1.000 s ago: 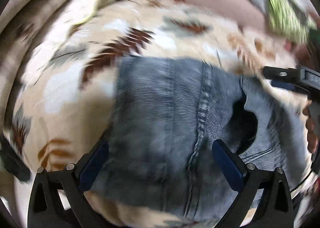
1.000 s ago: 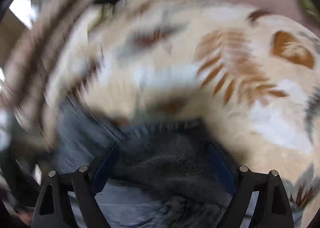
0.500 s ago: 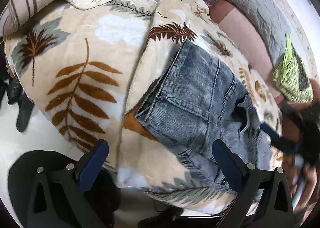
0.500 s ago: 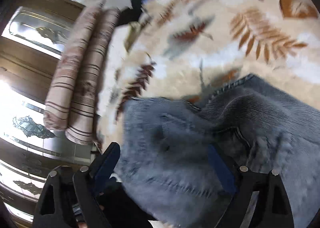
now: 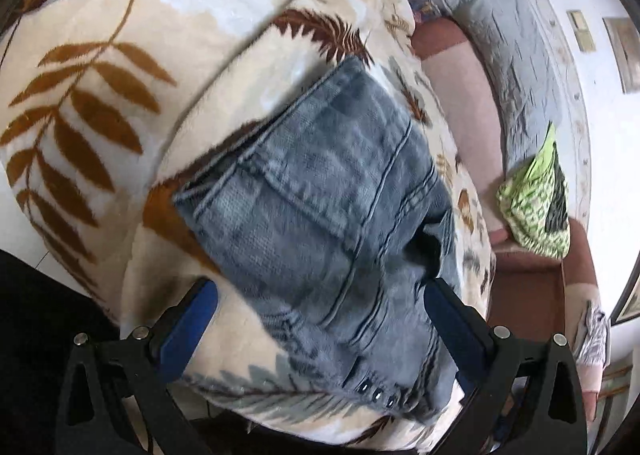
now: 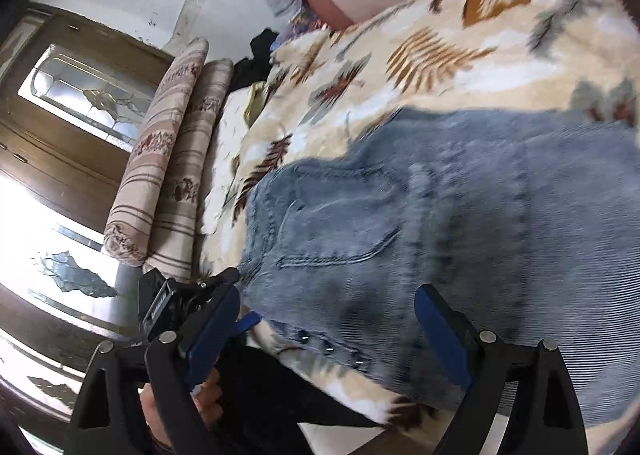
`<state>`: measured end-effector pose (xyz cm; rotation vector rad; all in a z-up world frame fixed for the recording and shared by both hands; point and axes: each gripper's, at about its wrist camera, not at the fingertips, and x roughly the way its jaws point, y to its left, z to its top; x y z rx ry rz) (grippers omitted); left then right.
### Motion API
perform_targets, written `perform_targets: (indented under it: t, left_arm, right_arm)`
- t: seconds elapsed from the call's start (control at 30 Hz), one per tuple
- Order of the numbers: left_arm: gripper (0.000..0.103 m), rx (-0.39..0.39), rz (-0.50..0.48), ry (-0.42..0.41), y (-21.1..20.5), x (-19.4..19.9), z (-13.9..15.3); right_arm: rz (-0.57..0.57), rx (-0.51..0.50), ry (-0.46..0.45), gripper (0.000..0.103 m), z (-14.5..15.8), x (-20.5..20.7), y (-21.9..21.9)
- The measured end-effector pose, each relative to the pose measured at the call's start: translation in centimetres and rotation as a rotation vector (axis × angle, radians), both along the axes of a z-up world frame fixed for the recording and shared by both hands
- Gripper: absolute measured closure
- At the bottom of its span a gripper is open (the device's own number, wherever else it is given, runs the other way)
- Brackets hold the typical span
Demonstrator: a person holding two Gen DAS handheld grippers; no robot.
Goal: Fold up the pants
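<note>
The blue denim pants (image 5: pixel 320 223) lie folded in a compact block on the leaf-patterned blanket (image 5: pixel 100 75). They also show in the right wrist view (image 6: pixel 440 223), with a back pocket facing up. My left gripper (image 5: pixel 320 303) is open and empty, its fingers apart above the near end of the pants. My right gripper (image 6: pixel 326 307) is open and empty, held over the waistband edge. The left gripper's body (image 6: pixel 180 303) shows at the lower left of the right wrist view, beside the bed edge.
Striped rolled cushions (image 6: pixel 168 175) lie along the bed's far side near a wooden glass door (image 6: pixel 80 95). A grey quilt (image 5: pixel 516 67) and a green patterned cloth (image 5: pixel 536 207) sit on the pink sheet (image 5: pixel 460 95). Floor shows below the blanket edge.
Both grippers have drawn back from the pants. The right view has steadied and now looks down on the pocket; the left view has moved closer over the folded pants.
</note>
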<state>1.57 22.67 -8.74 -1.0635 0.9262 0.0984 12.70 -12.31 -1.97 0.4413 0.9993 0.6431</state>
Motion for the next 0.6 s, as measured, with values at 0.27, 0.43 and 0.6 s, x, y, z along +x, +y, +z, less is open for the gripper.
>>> perform_targets:
  t: [0.27,0.43,0.6]
  left_arm:
    - [0.074,0.087,0.008,0.023,0.3,2.0,0.7]
    - [0.086,0.194,0.005,-0.015,-0.9,1.7,3.2]
    - [0.087,0.604,-0.144,-0.182,-8.8,2.1,11.4]
  right_arm:
    - [-0.051,-0.019,0.161,0.011,-5.7,1.8,-3.0]
    - [-0.107,0.082,0.144,0.011,-4.6,1.3,-5.1]
    - [-0.164,0.139,0.092,0.011,-3.8,-0.2,-8.7]
